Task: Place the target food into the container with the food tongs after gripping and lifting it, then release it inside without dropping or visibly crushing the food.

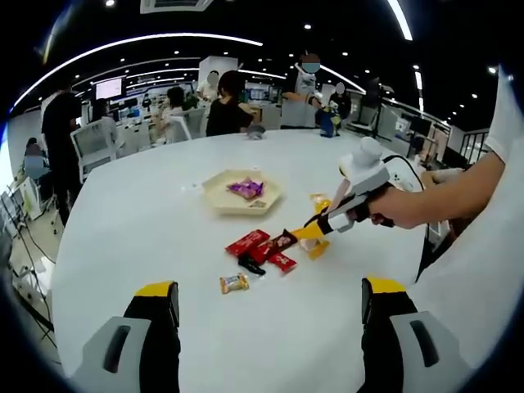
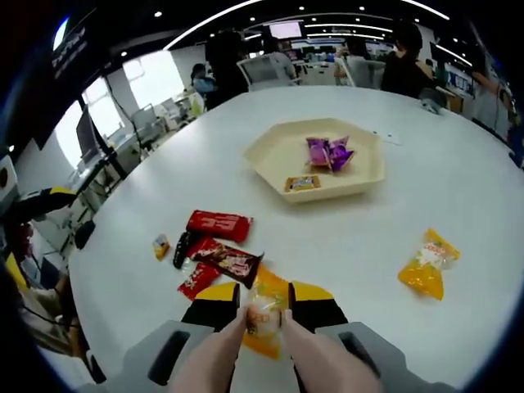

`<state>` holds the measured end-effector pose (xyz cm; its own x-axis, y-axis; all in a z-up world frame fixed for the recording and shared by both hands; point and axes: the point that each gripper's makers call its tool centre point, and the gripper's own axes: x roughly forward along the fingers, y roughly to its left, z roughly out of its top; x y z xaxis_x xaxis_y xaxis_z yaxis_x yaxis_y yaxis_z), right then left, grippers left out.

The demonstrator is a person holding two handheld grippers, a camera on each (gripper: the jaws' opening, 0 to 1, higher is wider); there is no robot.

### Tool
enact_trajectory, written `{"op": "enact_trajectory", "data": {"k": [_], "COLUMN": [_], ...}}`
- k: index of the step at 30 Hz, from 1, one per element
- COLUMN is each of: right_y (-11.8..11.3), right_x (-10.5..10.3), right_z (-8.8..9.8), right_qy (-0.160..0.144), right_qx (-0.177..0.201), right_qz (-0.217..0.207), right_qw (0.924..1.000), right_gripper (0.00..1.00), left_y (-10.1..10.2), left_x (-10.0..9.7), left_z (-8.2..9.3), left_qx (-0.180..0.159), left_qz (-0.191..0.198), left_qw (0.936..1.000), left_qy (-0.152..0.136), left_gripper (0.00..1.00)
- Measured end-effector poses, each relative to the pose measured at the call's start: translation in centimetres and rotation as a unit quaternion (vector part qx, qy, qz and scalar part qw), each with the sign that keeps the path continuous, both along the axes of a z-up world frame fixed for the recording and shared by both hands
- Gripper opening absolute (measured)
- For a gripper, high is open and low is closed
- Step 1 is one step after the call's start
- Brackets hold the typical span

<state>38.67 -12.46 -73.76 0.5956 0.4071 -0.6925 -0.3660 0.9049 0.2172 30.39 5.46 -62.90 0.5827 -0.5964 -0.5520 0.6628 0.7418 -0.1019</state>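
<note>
On the left, the left gripper (image 1: pixel 270 315) hovers above the white table (image 1: pixel 147 229) with its jaws wide apart and nothing between them, well short of the snack pile. To its right, the right gripper (image 2: pixel 264 315) holds a pair of tongs whose tan tips (image 2: pixel 246 321) are clamped on an orange snack packet (image 2: pixel 264 315). In the left gripper view that packet (image 1: pixel 313 242) sits just right of the red wrappers (image 1: pixel 260 245), low over the table. The cream hexagonal tray (image 2: pixel 270 168) lies straight ahead of the right gripper and slightly right, beyond the red wrappers, already holding purple packets (image 2: pixel 328 152). The carry therefore seems to run forward, away from the person, and the right hand is clearly the nearer one.
</note>
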Motion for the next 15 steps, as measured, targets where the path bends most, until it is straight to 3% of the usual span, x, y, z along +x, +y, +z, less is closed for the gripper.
{"op": "enact_trajectory", "data": {"k": [4, 9, 11, 15], "right_y": [-0.5, -1.0, -1.1, -1.7], "right_x": [-0.3, -0.5, -0.8, -1.4], "right_z": [0.4, 1.4, 2.1, 3.3], "right_qy": [0.003, 0.003, 0.013, 0.015], "right_qx": [0.000, 0.028, 0.064, 0.086], "right_qz": [0.003, -0.004, -0.021, -0.029], "right_qw": [1.0000, 0.9996, 0.9976, 0.9958], "right_gripper": [0.22, 0.21, 0.21, 0.21], "left_y": [0.0, -0.1, -0.4, -1.0], "left_x": [0.1, 0.2, 0.2, 0.2], "left_z": [0.2, 0.1, 0.0, 0.1], "left_qx": [-0.001, -0.001, -0.002, -0.006], "left_qz": [0.001, 0.001, -0.003, -0.009], "left_qw": [1.0000, 1.0000, 1.0000, 0.9999], "left_qy": [-0.003, -0.004, -0.004, -0.005], "left_gripper": [0.92, 0.92, 0.92, 0.92]}}
